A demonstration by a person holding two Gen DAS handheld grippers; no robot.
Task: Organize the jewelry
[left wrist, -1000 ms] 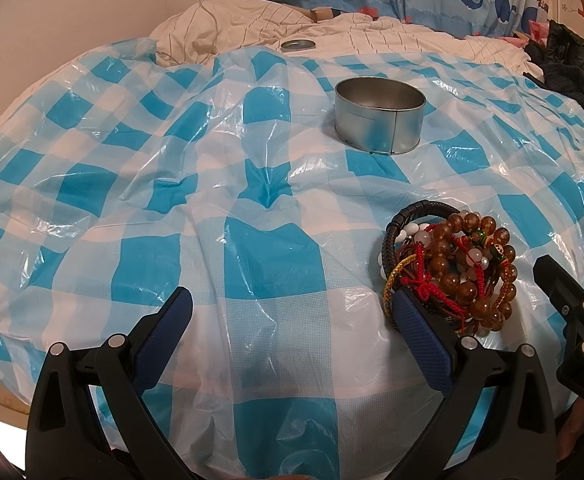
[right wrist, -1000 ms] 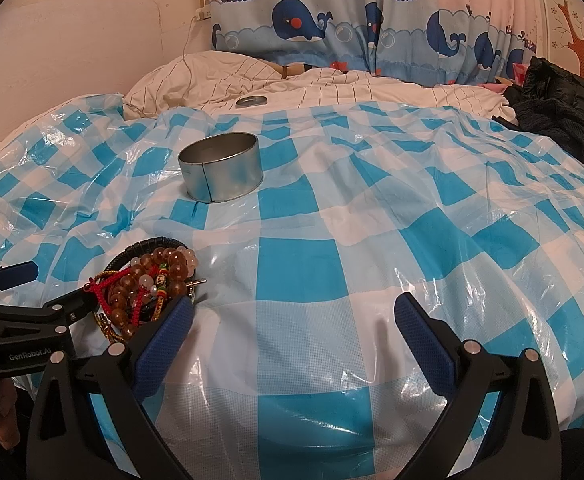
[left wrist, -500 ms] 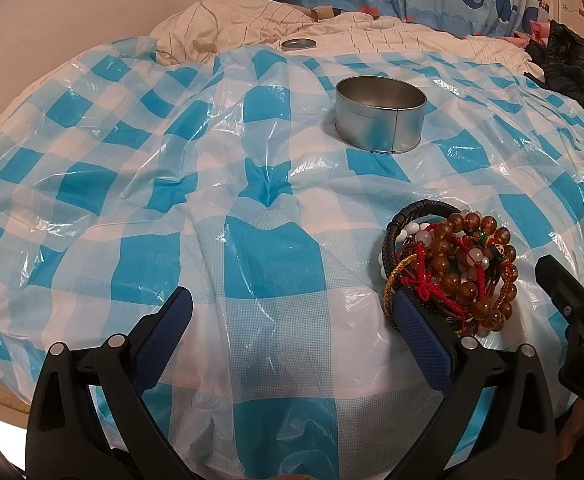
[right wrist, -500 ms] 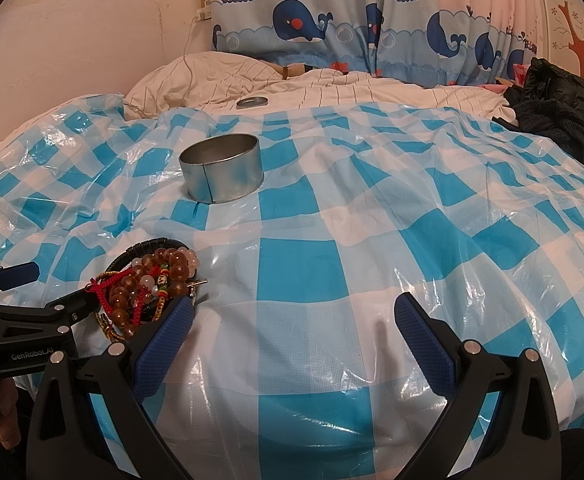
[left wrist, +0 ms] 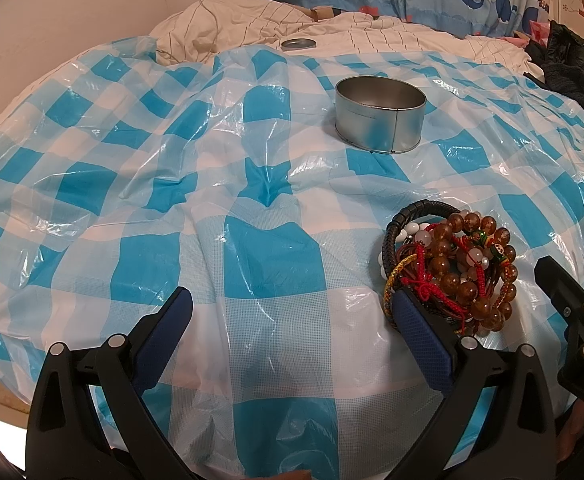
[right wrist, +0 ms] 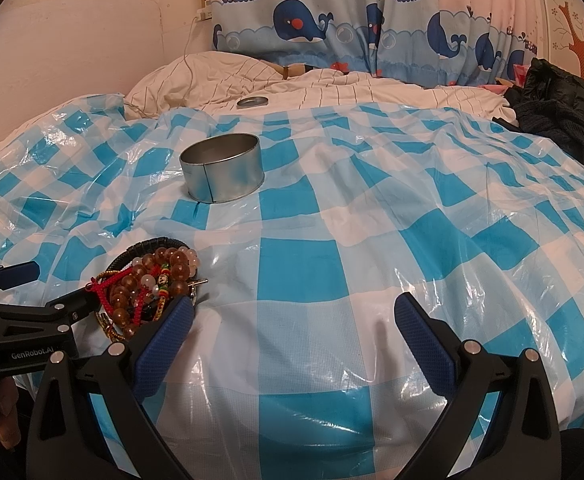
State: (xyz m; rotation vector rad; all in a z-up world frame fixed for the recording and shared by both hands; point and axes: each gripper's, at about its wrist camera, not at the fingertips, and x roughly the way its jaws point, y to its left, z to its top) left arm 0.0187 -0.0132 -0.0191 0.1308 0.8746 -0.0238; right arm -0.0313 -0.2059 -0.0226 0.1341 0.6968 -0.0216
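A pile of bracelets (left wrist: 449,268) is laid on the checked plastic sheet (left wrist: 172,200), nearer the cameras than the open metal tin (left wrist: 379,114). The left gripper (left wrist: 292,312) and the right gripper (right wrist: 293,316) are both spread wide, nothing gripped, one at each side of the pile.
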